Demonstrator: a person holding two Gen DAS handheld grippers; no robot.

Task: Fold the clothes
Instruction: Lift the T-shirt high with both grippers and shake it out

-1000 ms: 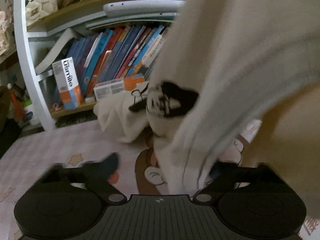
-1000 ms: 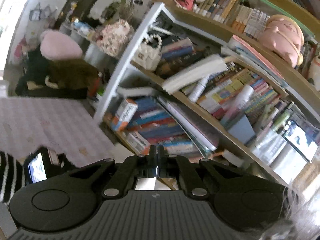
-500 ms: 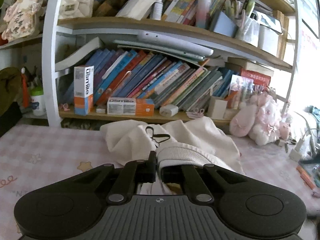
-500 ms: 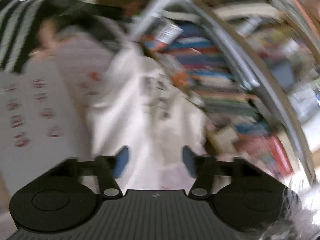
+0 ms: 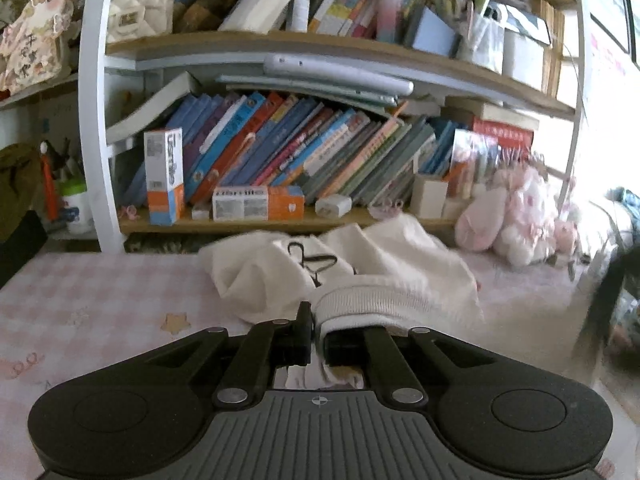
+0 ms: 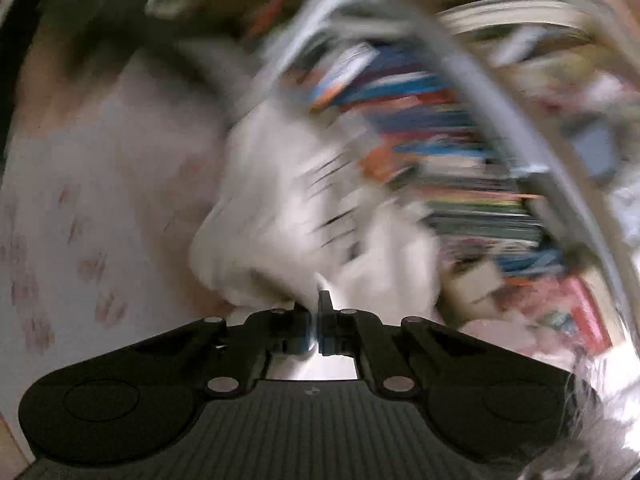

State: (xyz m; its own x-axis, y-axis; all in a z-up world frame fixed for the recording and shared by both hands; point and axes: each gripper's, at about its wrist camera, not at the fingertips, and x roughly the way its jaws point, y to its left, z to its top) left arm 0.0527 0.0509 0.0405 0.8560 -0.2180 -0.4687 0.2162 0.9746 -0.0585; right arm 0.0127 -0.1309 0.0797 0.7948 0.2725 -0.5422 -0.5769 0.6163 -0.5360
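Left wrist view: the left tongs (image 5: 316, 330) are opening slightly, pads on the ribbed hem of the sweater (image 5: 280, 276) heaped on the bed (image 5: 88, 292). Right tongs (image 6: 318, 320) pinch its cloth, blurred.

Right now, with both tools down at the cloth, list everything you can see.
cream garment: one, cream with black print, crumpled on the bed by the shelf
bedsheet: one, pink check, under the garment
bookshelf: one, white frame with wooden boards, behind the bed
books: many, mostly blue and red, leaning on the lower board
toothpaste boxes: two, white and orange, one upright, one lying
plush toy: pink, right end of the shelf
handbag: one, cream, upper left
left tool: black, jaws opening slightly, ribbed hem between them
right tool: black, shut on a cloth fold; view blurred
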